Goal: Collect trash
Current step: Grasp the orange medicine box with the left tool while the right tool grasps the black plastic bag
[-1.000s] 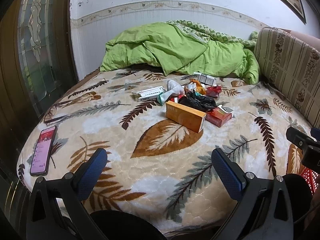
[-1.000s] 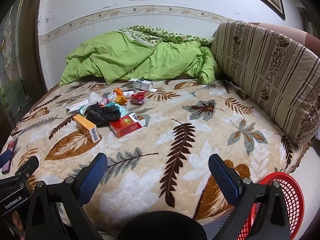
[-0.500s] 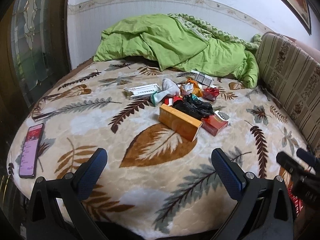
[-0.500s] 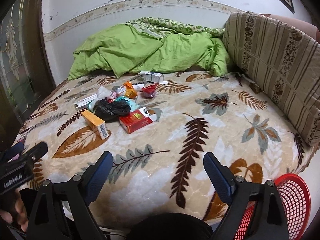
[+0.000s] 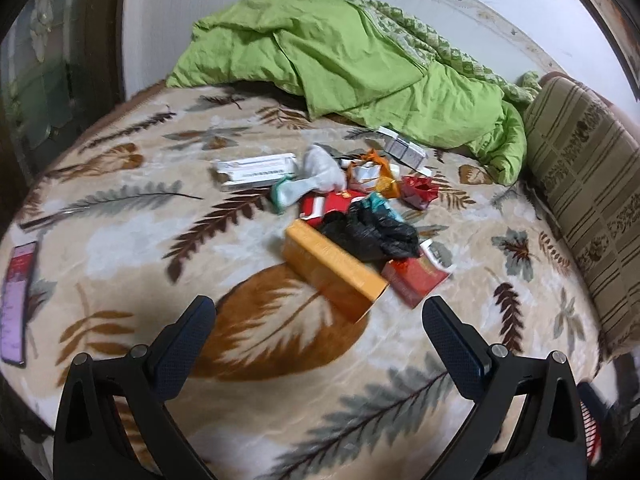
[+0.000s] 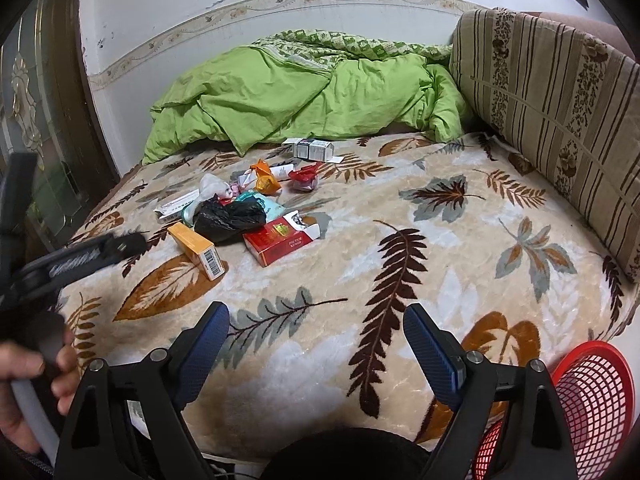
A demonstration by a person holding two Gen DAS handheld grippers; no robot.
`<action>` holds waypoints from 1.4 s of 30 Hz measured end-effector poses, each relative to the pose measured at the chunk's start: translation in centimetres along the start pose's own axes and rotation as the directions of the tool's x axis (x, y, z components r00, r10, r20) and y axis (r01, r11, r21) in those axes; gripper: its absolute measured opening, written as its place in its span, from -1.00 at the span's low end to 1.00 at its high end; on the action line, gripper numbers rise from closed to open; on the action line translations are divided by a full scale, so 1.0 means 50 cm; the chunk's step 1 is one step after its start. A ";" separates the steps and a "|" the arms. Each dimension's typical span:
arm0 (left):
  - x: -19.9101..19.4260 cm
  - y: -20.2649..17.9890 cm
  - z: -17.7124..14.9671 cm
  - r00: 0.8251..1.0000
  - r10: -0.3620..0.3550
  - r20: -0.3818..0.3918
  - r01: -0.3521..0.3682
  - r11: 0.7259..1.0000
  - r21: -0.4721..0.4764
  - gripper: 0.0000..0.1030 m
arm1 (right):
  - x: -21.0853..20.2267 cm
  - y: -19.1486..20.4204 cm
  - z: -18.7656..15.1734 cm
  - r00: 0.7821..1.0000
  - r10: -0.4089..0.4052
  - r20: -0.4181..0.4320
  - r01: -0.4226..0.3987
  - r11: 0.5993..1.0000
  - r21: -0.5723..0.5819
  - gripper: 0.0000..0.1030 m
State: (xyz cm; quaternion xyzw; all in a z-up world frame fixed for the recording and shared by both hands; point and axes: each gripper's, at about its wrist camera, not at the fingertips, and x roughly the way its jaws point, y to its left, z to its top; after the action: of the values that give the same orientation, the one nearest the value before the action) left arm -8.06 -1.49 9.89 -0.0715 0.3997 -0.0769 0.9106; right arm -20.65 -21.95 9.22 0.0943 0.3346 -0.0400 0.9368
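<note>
My left tool (image 5: pixel 318 330) hangs over the bed (image 5: pixel 120 240) with its jaws spread wide and nothing between them. Just ahead of it lies the orange box (image 5: pixel 334 274), and behind that the black bag (image 5: pixel 370 234), the red carton (image 5: pixel 416 280) to the right, and the rest of the trash pile (image 5: pixel 340 184) further on. A phone (image 5: pixel 16 300) lies far off to the left of this tool. My right tool (image 6: pixel 316 344) has just been closing a little, yet its jaws stand well apart over bare blanket, empty. The trash sits well ahead and left of it; the red basket (image 6: pixel 592 396) is low to its right, beside the bed.
</note>
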 end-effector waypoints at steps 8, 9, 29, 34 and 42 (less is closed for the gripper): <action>0.107 -0.029 0.056 0.993 -0.014 -0.113 0.007 0.998 -0.061 0.60 | 0.005 -0.012 0.000 1.000 0.017 -0.009 -0.017 0.999 0.032 0.75; 0.124 -0.031 0.058 0.991 -0.012 -0.130 0.003 0.998 -0.064 0.57 | 0.006 -0.014 -0.001 1.000 0.020 -0.011 -0.020 0.999 0.036 0.75; 0.173 0.093 0.016 0.971 -0.183 -0.150 0.164 0.977 -0.135 -0.21 | 0.130 0.052 0.116 0.942 0.267 -0.202 -0.296 0.946 -0.130 0.41; 0.212 0.119 0.019 0.952 -0.267 -0.153 0.227 0.945 -0.234 -0.24 | 0.187 0.087 0.141 0.922 0.286 -0.260 -0.341 0.918 -0.202 0.33; 0.214 0.115 0.027 0.940 -0.318 -0.125 0.290 0.935 -0.202 -0.40 | 0.269 0.113 0.198 0.936 0.229 -0.268 -0.308 0.901 -0.307 0.33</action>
State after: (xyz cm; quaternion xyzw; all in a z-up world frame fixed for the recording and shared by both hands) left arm 0.60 2.09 2.02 -0.2087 0.4588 -0.1860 0.8435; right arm -3.36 -18.58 9.06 -0.0213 0.4240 0.1602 0.8911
